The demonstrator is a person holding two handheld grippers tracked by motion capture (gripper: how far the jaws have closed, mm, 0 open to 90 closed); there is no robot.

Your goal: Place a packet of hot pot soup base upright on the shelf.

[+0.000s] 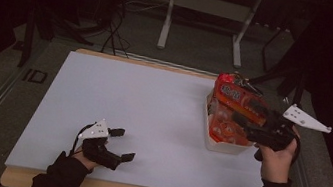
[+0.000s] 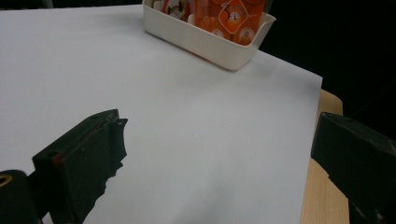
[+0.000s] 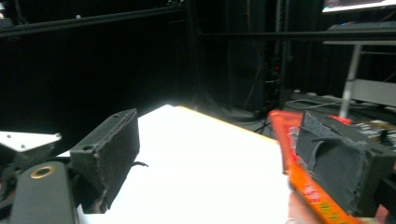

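Right tool [image 1: 246,128] at mid-right has its jaws spread off the orange packet [image 1: 241,103] standing in the cream bin [image 1: 227,146], looks like drop-off's done, so next I'd back out; left tool [image 1: 120,143] idles apart, lower left.

Packets [image 1: 240,101] stand in the bin [image 1: 219,145] at the table's [image 1: 153,101] right side

- A dim lab or recording studio, with black drapes on all sides.
- A white-topped wooden table [image 1: 151,111] on grey carpet.
- A white-legged desk frame [image 1: 208,9] at twelve o'clock, with cables [image 1: 114,29] trailing at eleven o'clock.
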